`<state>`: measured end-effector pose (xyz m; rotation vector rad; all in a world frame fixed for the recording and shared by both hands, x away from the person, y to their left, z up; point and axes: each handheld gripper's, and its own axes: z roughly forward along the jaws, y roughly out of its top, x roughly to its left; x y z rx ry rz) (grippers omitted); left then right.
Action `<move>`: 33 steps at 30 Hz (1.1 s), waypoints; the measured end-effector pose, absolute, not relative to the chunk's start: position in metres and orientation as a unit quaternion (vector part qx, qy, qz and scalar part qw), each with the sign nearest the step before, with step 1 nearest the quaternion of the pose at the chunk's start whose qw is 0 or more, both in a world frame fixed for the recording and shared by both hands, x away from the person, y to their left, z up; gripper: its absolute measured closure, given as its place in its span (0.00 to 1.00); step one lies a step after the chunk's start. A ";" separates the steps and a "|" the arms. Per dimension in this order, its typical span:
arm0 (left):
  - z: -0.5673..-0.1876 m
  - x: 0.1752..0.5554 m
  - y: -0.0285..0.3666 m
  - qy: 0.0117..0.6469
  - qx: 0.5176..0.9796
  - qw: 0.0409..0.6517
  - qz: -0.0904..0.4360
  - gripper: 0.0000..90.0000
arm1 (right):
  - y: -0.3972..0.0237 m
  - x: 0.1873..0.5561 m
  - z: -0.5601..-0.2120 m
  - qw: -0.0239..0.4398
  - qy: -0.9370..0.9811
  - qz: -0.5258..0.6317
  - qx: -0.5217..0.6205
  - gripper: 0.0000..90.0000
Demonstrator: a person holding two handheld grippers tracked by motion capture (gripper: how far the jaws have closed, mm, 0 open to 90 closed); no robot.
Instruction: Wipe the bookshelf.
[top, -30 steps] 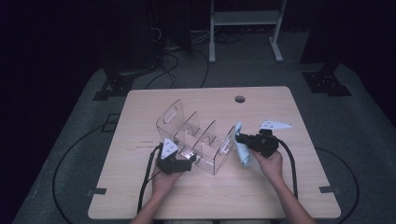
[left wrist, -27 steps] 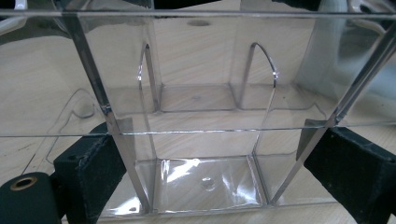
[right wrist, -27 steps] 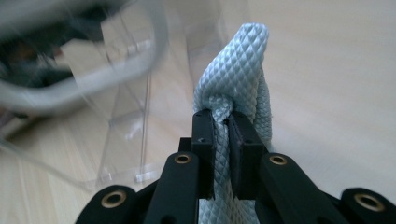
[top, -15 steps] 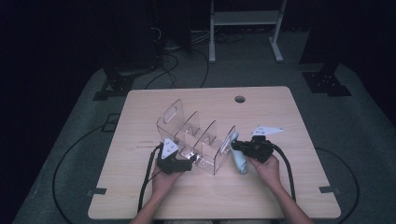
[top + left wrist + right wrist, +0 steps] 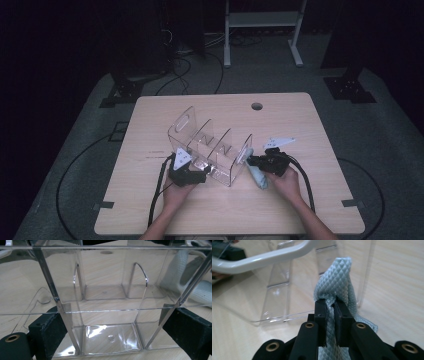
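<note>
A clear acrylic organizer (image 5: 210,145) with several upright dividers stands mid-table. My left gripper (image 5: 204,172) grips its near left end. In the left gripper view the black pads (image 5: 47,335) press the organizer's (image 5: 110,305) walls from both sides. My right gripper (image 5: 254,161) sits at the organizer's right end, shut on a pale blue waffle-weave cloth (image 5: 258,177) that droops to the table. In the right gripper view the cloth (image 5: 337,277) bunches up above the closed gripper (image 5: 331,305), just in front of the clear wall. The cloth (image 5: 177,270) also shows through the acrylic in the left gripper view.
The wooden table (image 5: 310,210) has a round cable hole (image 5: 257,106) near its far edge. A white metal stand (image 5: 260,20) and floor cables lie beyond the table. Black cables trail from both grippers toward the near edge.
My right gripper with the cloth has shifted a little left and nearer, closing in on the organizer's right end. The left gripper and organizer have stayed put.
</note>
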<state>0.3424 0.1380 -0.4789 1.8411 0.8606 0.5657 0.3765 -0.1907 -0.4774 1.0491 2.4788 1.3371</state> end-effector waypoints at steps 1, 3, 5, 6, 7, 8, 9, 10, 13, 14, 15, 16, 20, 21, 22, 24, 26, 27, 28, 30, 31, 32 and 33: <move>-0.479 0.342 0.138 0.355 0.759 0.494 0.233 0.08 | -0.188 0.373 -0.478 0.060 0.825 0.444 0.345 0.91; -0.479 0.342 0.138 0.355 0.760 0.493 0.232 0.08 | -0.179 0.361 -0.481 0.036 0.833 0.446 0.325 0.91; -0.478 0.342 0.138 0.354 0.761 0.492 0.232 0.08 | -0.173 0.354 -0.481 0.028 0.845 0.438 0.307 0.91; -0.478 0.342 0.138 0.354 0.761 0.492 0.232 0.08 | -0.171 0.352 -0.480 0.039 0.849 0.433 0.300 0.91; -0.479 0.342 0.138 0.356 0.760 0.491 0.233 0.08 | -0.172 0.354 -0.479 0.042 0.851 0.430 0.299 0.91; -0.479 0.342 0.137 0.359 0.759 0.491 0.233 0.08 | -0.175 0.358 -0.479 0.039 0.849 0.431 0.304 0.91; -0.479 0.342 0.138 0.358 0.759 0.491 0.233 0.08 | -0.180 0.367 -0.480 0.064 0.841 0.432 0.320 0.91; -0.479 0.342 0.138 0.358 0.759 0.491 0.233 0.08 | -0.180 0.367 -0.480 0.064 0.841 0.432 0.320 0.91; -0.478 0.343 0.137 0.357 0.760 0.491 0.234 0.08 | -0.189 0.379 -0.482 0.063 0.830 0.435 0.343 0.91; -0.478 0.343 0.137 0.357 0.760 0.491 0.233 0.08 | -0.189 0.378 -0.483 0.062 0.829 0.436 0.345 0.91; -0.478 0.343 0.137 0.356 0.759 0.492 0.233 0.08 | -0.188 0.376 -0.483 0.066 0.829 0.435 0.344 0.91; -0.478 0.343 0.137 0.357 0.759 0.492 0.234 0.08 | -0.185 0.373 -0.483 0.063 0.830 0.437 0.342 0.91; -0.478 0.343 0.138 0.357 0.760 0.492 0.233 0.08 | -0.169 0.350 -0.484 0.038 0.841 0.442 0.311 0.91; -0.478 0.343 0.138 0.357 0.760 0.492 0.233 0.08 | -0.164 0.342 -0.484 0.033 0.846 0.441 0.298 0.91; -0.478 0.343 0.138 0.356 0.760 0.491 0.233 0.08 | -0.155 0.331 -0.484 0.026 0.858 0.435 0.274 0.91; -0.478 0.343 0.138 0.357 0.760 0.491 0.232 0.08 | -0.153 0.329 -0.483 0.031 0.863 0.430 0.263 0.91; -0.478 0.343 0.137 0.358 0.760 0.490 0.233 0.08 | -0.155 0.332 -0.482 0.026 0.860 0.433 0.268 0.91; -0.478 0.343 0.138 0.359 0.760 0.489 0.234 0.08 | -0.158 0.337 -0.483 0.023 0.857 0.436 0.274 0.91; -0.478 0.343 0.138 0.359 0.759 0.490 0.234 0.08 | -0.161 0.340 -0.483 0.031 0.853 0.437 0.285 0.91; -0.478 0.343 0.138 0.359 0.760 0.489 0.234 0.08 | -0.167 0.348 -0.485 0.058 0.849 0.434 0.296 0.91; -0.478 0.343 0.137 0.359 0.759 0.490 0.235 0.08 | -0.168 0.349 -0.486 0.057 0.847 0.435 0.301 0.91; -0.478 0.343 0.137 0.359 0.758 0.491 0.235 0.08 | -0.169 0.350 -0.487 0.050 0.845 0.436 0.306 0.91; -0.478 0.343 0.137 0.360 0.758 0.491 0.234 0.08 | -0.168 0.349 -0.487 0.053 0.845 0.437 0.305 0.91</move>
